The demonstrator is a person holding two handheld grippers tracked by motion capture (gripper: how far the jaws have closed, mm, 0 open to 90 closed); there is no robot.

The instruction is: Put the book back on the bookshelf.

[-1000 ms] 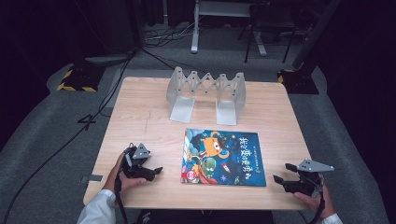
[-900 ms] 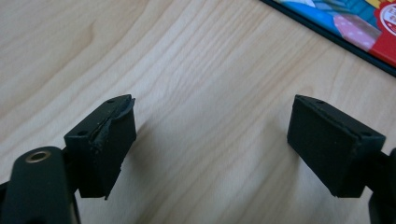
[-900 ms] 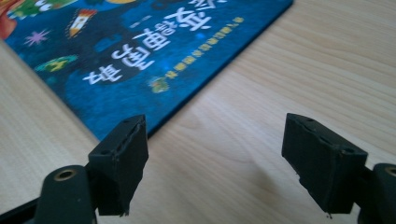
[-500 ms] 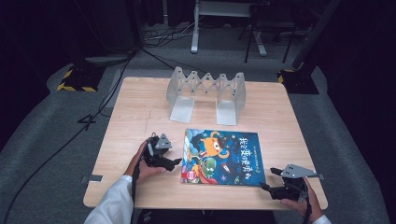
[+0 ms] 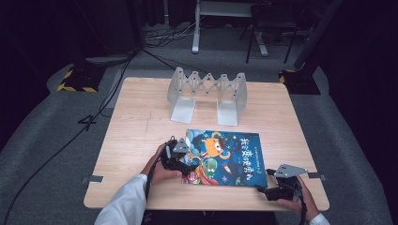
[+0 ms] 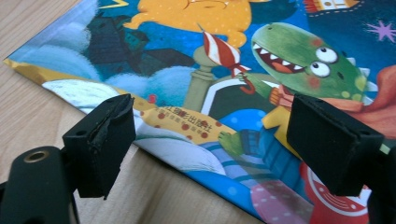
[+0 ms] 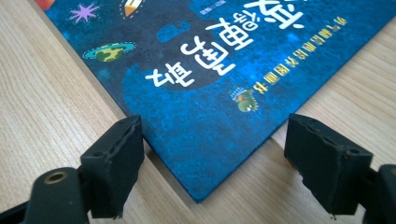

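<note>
Now the biggest thing before me is the wooden desk point(image 5: 141, 126), with the grey folding rack point(image 5: 207, 93) standing near its far edge. Between that rack and my hands the picture book point(image 5: 234, 154) lies flat, cover up, close to the near edge. Its dark blue cover carries large white Chinese characters that I cannot make out from the high view; in the right gripper view they appear upside down, with a line of smaller yellow characters beside a little crest. In the left gripper view a yellow strip with red dots bears small dark print, too fine for me to read, beside a green dinosaur and an orange creature.

My left claw point(image 5: 187, 164) sits at the book's near left corner, jaws wide, with the cover's edge lying between the pads point(image 6: 105, 140) but unpressed. My right claw point(image 5: 263, 190) is at the near right corner, also wide; the corner of the book points into the gap, and neither pad point(image 7: 116, 158) touches it.

Against the frame a second ago, the left claw has travelled from the bare wood well left of the book right up to its edge. The right claw has drawn in from the desk's right rim to the corner, and its jaws have just been opening a little further, gripping nothing. The book and rack have not shifted.
</note>
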